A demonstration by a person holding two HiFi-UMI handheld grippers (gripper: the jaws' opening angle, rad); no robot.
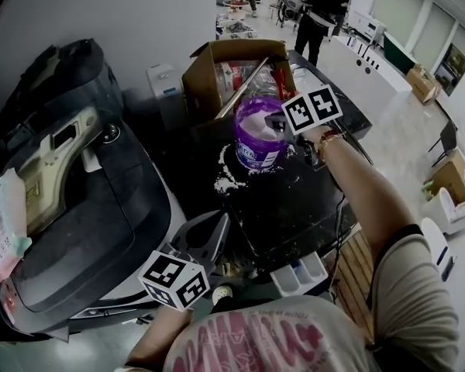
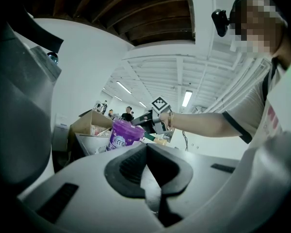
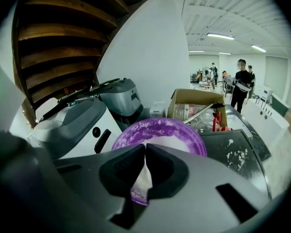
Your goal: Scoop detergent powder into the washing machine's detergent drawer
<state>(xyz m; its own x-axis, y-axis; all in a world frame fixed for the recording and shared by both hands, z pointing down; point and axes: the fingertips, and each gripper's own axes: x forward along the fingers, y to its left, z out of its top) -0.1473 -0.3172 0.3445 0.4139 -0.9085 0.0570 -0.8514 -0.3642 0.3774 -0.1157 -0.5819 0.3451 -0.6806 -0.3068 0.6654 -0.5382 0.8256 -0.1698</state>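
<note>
**Step in hand: loading powder at the tub.** The right gripper (image 3: pixel 144 152) points down over the rim of the open purple detergent tub (image 1: pixel 256 142), its fingers closed together. Whether they pinch a scoop handle cannot be told. The tub stands toward the far edge of the black washer top (image 1: pixel 294 208), with spilled powder (image 1: pixel 226 178) just beside it. The left gripper (image 2: pixel 146 149) hangs off the near-left corner, fingers closed on nothing. The detergent drawer (image 1: pixel 298 275) stands open at the near edge. The next move probably calls for a level lift and a steady carry to the drawer.
</note>
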